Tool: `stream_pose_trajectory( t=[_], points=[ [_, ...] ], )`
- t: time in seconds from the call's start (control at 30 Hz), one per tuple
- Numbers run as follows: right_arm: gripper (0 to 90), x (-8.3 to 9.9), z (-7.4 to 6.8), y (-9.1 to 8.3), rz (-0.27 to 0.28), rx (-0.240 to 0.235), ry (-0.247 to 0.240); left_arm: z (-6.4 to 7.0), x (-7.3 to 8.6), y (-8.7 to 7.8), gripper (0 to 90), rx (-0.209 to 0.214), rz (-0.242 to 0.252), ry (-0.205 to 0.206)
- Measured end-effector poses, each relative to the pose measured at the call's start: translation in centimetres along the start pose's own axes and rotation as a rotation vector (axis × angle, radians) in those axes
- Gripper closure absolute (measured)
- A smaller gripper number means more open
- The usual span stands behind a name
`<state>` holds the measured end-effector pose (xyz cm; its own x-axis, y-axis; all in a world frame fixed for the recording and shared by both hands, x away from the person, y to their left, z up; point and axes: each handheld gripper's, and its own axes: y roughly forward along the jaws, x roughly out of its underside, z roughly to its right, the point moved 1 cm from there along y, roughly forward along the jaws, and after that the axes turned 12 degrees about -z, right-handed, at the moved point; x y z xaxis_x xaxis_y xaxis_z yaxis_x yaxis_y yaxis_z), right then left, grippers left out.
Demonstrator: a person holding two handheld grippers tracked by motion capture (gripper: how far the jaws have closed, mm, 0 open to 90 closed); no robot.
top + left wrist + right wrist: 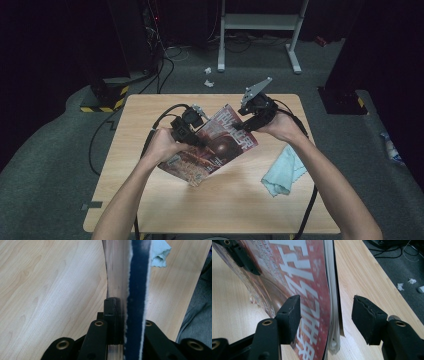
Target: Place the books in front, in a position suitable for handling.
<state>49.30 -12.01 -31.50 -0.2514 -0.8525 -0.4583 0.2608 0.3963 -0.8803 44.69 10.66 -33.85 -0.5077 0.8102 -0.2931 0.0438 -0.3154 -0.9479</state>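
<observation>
A magazine with a red cover and large white lettering is held tilted above the wooden table. My left gripper is shut on its left edge; in the left gripper view the magazine runs edge-on between the closed jaws of that gripper. My right gripper is at the magazine's upper right corner. In the right gripper view it stands open, its jaws on either side of the magazine's cover and page edges without pressing them. The left gripper shows at the top left there.
A light blue cloth lies crumpled on the table's right side, also seen as the cloth beyond the magazine. Cables trail off the table's far left. Grey floor with scraps of paper lies past the table's edge.
</observation>
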Motion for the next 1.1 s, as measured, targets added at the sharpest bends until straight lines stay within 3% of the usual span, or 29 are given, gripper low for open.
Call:
stream_pose_trajectory(
  t=[0.23, 0.37, 0.53, 0.87, 1.1],
  points=[
    [48.1, -0.1, -0.4, 0.4, -0.014, -0.021, -0.021, 0.2, -0.4, 0.0, 83.4, 0.014, 0.016, 0.009],
    [57.1, 0.5, -0.2, 0.5, -0.036, -0.039, -0.024, -0.1, -0.2, 0.2, 83.4, 0.021, 0.03, 0.007],
    [60.6, 1.2, -0.3, 1.2, -0.061, -0.063, -0.026, -0.1, -0.2, 0.3, 83.3, 0.027, 0.048, 0.011],
    [63.2, 2.6, -0.4, 1.7, -0.056, -0.073, -0.02, 0.5, -0.8, 0.6, 83.1, -0.001, 0.02, 0.031],
    [62.8, 3.4, -0.3, 1.3, -0.049, -0.071, -0.025, 1.1, -1.9, 0.6, 83.5, -0.034, -0.016, 0.083]
  ],
)
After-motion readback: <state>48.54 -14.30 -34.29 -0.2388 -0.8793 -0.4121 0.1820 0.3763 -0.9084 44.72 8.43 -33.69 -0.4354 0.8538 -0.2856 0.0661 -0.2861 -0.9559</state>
